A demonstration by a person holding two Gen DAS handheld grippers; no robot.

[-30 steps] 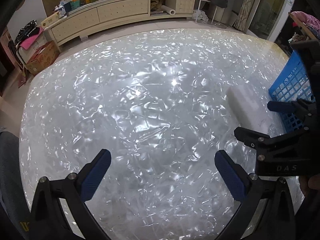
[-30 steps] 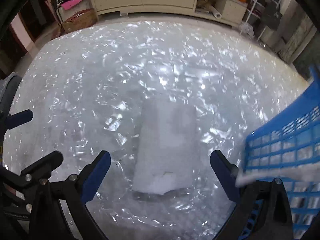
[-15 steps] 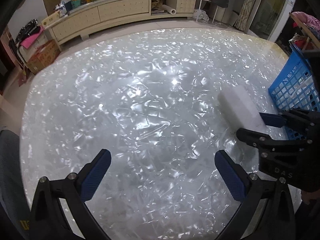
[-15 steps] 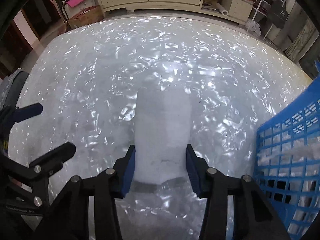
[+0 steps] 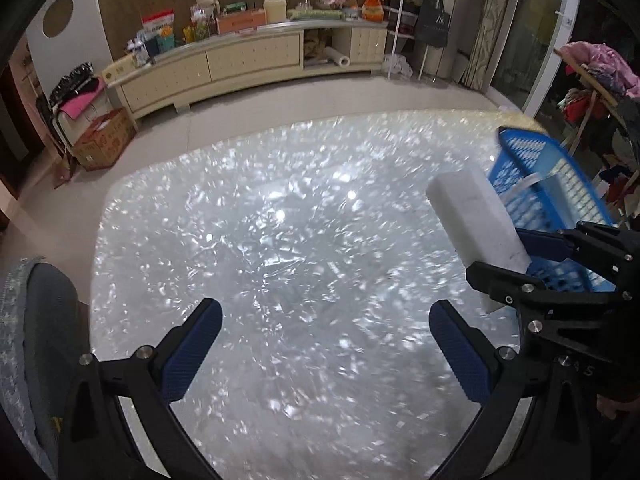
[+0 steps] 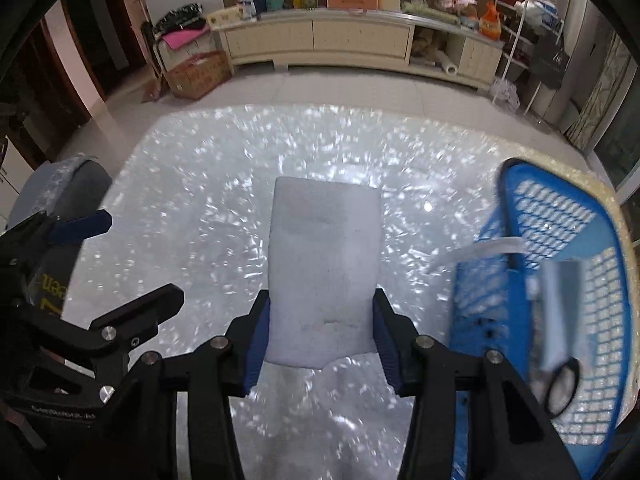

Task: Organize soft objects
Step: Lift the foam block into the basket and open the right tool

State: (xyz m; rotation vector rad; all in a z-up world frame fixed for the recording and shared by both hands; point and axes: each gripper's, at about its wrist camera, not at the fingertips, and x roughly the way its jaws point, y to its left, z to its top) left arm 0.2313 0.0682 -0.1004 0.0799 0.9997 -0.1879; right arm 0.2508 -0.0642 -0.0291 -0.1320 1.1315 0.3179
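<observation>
Fingers of the left gripper gape wide and empty above the shiny wrapped table, while from the right wrist the right gripper pinches the white foam block, lifted off the table beside the blue basket.

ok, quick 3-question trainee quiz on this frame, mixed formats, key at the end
1. True or false: the left gripper is shut on the white foam block.
2. Multiple choice: the blue basket lies where relative to the block in the right wrist view? A) left B) right C) directly behind
3. Fill in: the right gripper pinches the block at its ___ end, the one closest to the camera.

Key
1. False: its jaws are wide apart with nothing between them.
2. B
3. near
</observation>
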